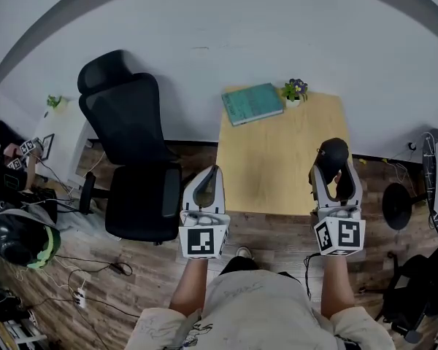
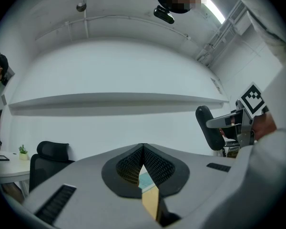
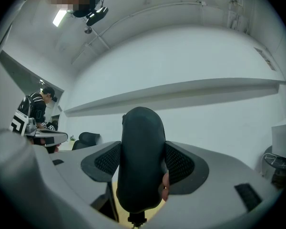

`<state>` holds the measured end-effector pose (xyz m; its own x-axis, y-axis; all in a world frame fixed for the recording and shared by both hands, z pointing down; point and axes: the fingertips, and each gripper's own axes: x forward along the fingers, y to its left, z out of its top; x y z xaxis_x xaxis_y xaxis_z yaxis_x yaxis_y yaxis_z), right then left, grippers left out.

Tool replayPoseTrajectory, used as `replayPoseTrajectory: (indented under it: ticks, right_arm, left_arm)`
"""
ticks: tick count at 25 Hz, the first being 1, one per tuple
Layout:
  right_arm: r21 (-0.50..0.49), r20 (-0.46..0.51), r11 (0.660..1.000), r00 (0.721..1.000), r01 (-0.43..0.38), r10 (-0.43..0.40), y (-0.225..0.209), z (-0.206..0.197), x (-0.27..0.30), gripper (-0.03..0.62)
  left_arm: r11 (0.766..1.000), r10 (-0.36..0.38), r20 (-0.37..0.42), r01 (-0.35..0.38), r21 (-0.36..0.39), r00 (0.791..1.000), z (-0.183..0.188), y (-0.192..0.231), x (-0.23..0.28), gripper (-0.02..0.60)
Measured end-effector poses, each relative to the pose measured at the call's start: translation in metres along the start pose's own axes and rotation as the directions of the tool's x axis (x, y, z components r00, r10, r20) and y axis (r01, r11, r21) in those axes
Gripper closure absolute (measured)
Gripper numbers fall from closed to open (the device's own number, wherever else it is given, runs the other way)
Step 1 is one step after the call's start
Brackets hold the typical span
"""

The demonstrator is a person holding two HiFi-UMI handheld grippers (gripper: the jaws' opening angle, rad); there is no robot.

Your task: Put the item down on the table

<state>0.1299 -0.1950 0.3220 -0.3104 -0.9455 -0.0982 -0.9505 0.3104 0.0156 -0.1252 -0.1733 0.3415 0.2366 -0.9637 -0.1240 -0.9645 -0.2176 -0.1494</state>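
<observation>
A black rounded item [image 1: 333, 154], shaped like a computer mouse, stands upright between the jaws of my right gripper [image 1: 335, 163], which is shut on it. It hangs over the right front part of the wooden table [image 1: 266, 170]. In the right gripper view the item [image 3: 140, 166] fills the gap between the ribbed pads [image 3: 182, 164], with the right gripper [image 3: 141, 149] pointing at the wall. My left gripper [image 1: 213, 172] is shut and empty at the table's front left corner. In the left gripper view its jaws [image 2: 143, 150] meet at the tips.
A teal book [image 1: 252, 102] and a small potted plant [image 1: 295, 90] lie at the table's far edge. A black office chair [image 1: 131, 148] stands left of the table, beside a white desk [image 1: 64, 133]. Cables and a helmet [image 1: 16, 238] clutter the floor at left.
</observation>
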Motion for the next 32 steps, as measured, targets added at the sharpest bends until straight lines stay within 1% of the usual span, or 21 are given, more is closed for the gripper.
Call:
replayPoseTrajectory:
  ticks: [5, 10, 14, 21, 27, 32]
  right_arm:
    - [-0.007, 0.013, 1.000, 1.000, 0.010, -0.010, 0.020, -0.002, 0.019, 0.290]
    - [-0.022, 0.004, 1.000, 1.000, 0.020, -0.020, 0.023, -0.006, 0.026, 0.290]
    - [-0.017, 0.006, 0.999, 0.999, 0.040, -0.040, 0.013, -0.010, 0.033, 0.290]
    - [0.002, -0.016, 0.999, 0.999, 0.046, -0.046, -0.005, -0.023, 0.049, 0.290]
    - [0.004, -0.040, 0.999, 0.998, 0.037, -0.037, -0.011, -0.032, 0.064, 0.290]
    - [0.009, -0.082, 1.000, 0.996, 0.022, -0.021, -0.011, -0.047, 0.072, 0.290]
  left_arm:
    - [1.000, -0.017, -0.032, 0.017, -0.002, 0.999, -0.012, 0.026, 0.007, 0.575]
    - [1.000, -0.018, 0.004, 0.018, -0.003, 1.000, -0.015, 0.037, 0.017, 0.575]
    - [1.000, -0.030, 0.008, 0.030, 0.000, 1.000, -0.020, 0.035, 0.028, 0.575]
    - [0.999, -0.051, -0.027, 0.051, 0.008, 0.998, -0.033, 0.022, 0.053, 0.575]
    - [0.999, -0.053, -0.062, 0.053, 0.002, 0.997, -0.042, 0.020, 0.067, 0.575]
    - [0.999, -0.046, -0.078, 0.046, 0.001, 0.996, -0.054, 0.018, 0.071, 0.575]
